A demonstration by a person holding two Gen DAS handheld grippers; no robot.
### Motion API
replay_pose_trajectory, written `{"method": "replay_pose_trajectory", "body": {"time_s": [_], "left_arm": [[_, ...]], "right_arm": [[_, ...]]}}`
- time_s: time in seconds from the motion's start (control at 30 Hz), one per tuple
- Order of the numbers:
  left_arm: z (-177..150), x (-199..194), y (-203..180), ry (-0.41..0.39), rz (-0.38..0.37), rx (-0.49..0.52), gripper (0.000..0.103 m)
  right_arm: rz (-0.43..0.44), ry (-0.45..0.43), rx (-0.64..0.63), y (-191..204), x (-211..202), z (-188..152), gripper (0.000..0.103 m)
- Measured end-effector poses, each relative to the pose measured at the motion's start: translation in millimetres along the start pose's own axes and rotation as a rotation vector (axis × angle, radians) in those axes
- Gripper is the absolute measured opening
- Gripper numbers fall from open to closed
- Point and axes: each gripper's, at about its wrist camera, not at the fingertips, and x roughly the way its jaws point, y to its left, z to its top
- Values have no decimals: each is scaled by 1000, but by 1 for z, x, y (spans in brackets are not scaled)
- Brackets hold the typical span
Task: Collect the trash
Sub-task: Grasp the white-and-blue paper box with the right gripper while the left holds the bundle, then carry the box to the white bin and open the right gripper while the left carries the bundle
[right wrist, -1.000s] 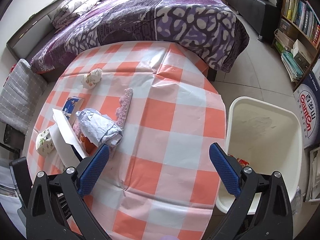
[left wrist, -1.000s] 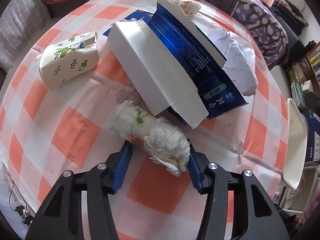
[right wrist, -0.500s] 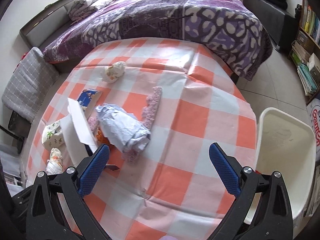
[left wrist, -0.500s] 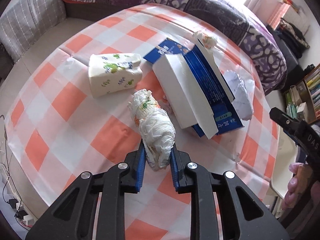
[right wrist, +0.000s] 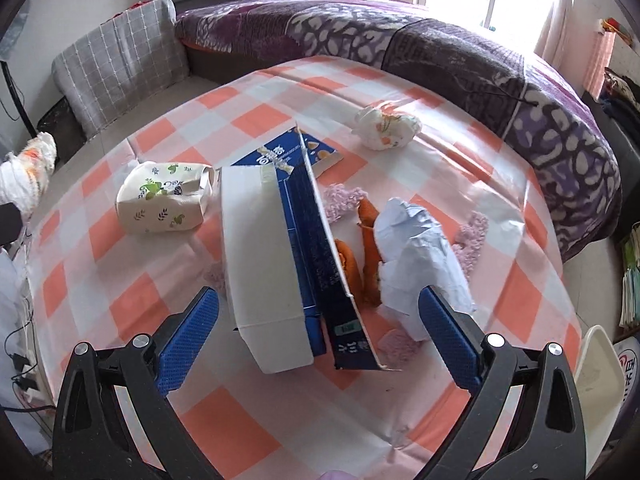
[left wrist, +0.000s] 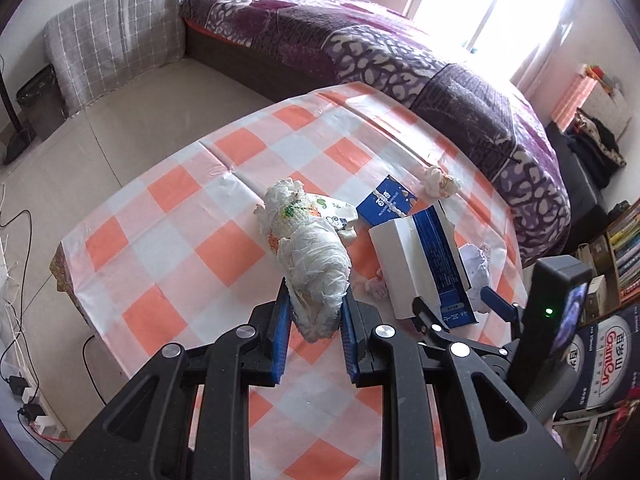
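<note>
My left gripper [left wrist: 315, 292] is shut on a crumpled white tissue wad [left wrist: 308, 256] and holds it above the checked table [left wrist: 180, 248]. The same wad [right wrist: 28, 168] shows at the left edge of the right wrist view. My right gripper [right wrist: 316, 312] stands open low over a torn blue-and-white box [right wrist: 272, 264], with nothing pressed between its fingers. Beside the box lie a crumpled pale paper [right wrist: 420, 248], orange peel [right wrist: 370, 252], a leaf-print tissue pack [right wrist: 164, 200] and a small tissue wad [right wrist: 386, 126]. The box [left wrist: 416, 256] also shows in the left wrist view.
A white bin [right wrist: 600, 364] stands off the table's right side. Pink fluffy scraps [right wrist: 344, 200] lie by the box. Behind the table are a bed with a purple cover [left wrist: 400, 60] and a grey checked cushion [left wrist: 112, 48]. Cables [left wrist: 16, 360] lie on the floor at the left.
My left gripper closed on the tissue wad and lifted it off the table. My right gripper swung from the bin side to over the box, still open.
</note>
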Motion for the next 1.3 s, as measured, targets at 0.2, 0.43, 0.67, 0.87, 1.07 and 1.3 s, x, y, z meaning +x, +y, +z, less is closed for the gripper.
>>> {"method": "replay_pose_trajectory", "body": {"time_s": [0.2, 0.43, 0.67, 0.87, 1.07, 1.3], "left_arm": [[0, 2, 10, 13, 1, -14, 23], [2, 4, 17, 6, 5, -31, 23], [5, 2, 9, -25, 14, -28, 23], [7, 4, -3, -35, 11, -21, 23], [9, 0, -17, -64, 1, -18, 22], [9, -5, -38, -93, -5, 7, 23]], "right_arm": [[-6, 17, 5, 12, 21, -3, 88], [60, 15, 78, 1, 20, -1, 46], [101, -29, 164, -15, -3, 2, 34], [94, -69, 151, -21, -25, 2, 32], [105, -130, 159, -27, -55, 2, 32], [104, -189, 180, -40, -85, -1, 32]]}}
